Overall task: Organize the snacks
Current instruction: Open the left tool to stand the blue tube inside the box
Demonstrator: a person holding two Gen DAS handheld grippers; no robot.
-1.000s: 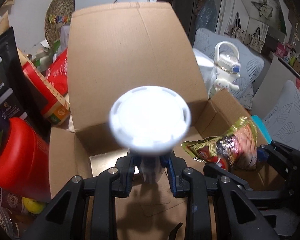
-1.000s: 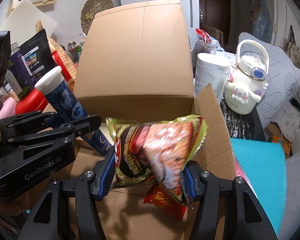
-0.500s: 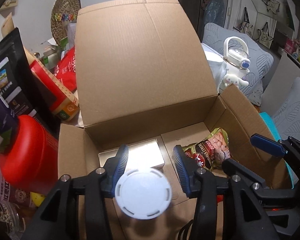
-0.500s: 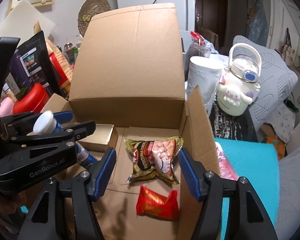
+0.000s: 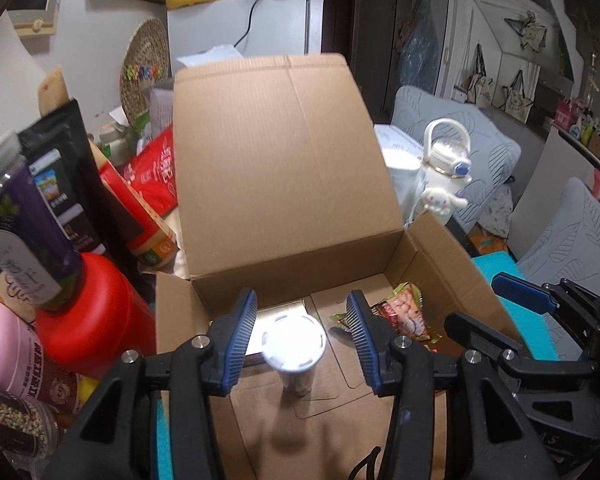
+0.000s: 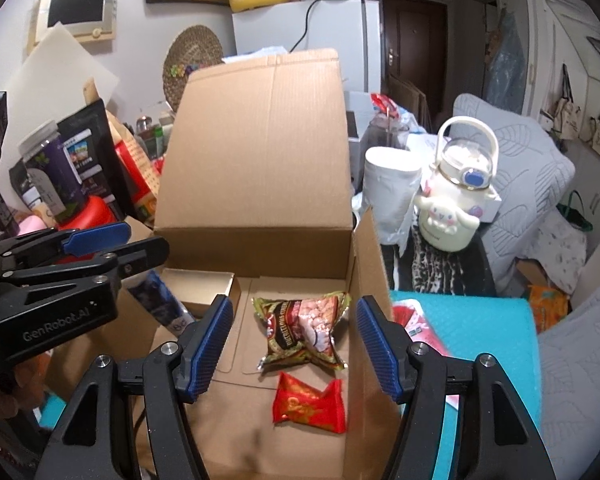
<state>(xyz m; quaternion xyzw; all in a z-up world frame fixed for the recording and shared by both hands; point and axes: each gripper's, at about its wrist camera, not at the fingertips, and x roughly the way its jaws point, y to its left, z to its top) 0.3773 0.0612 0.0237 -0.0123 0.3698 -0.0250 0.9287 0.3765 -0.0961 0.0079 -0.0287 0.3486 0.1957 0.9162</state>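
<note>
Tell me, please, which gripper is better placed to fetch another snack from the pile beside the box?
Left, probably. The left gripper is open and empty, its can standing in the cardboard box, and the snack pile lies on its side. The right gripper, also empty, hangs over the peanut bag, farther away.

- The right gripper (image 6: 294,344) fills the lower frame, its blue-padded jaws spread apart with nothing between the pads.
- Past the jaws, at centre, an open cardboard box (image 6: 256,240) stands with its back flap raised.
- On the box floor lies a green-and-brown snack bag (image 6: 302,332); a red snack packet (image 6: 310,404) lies just below it in the frame.
- A gold box (image 6: 198,286) sits in the box's back left corner.
- At the left edge the left gripper (image 6: 100,246) reaches in; a dark blue tube (image 6: 160,300) leans beneath it, inside the box.
- At right, a white cartoon-dog bottle (image 6: 454,196) stands outside the box, beside a white roll (image 6: 388,196).
- Jars and packets crowd the left middle.
</note>
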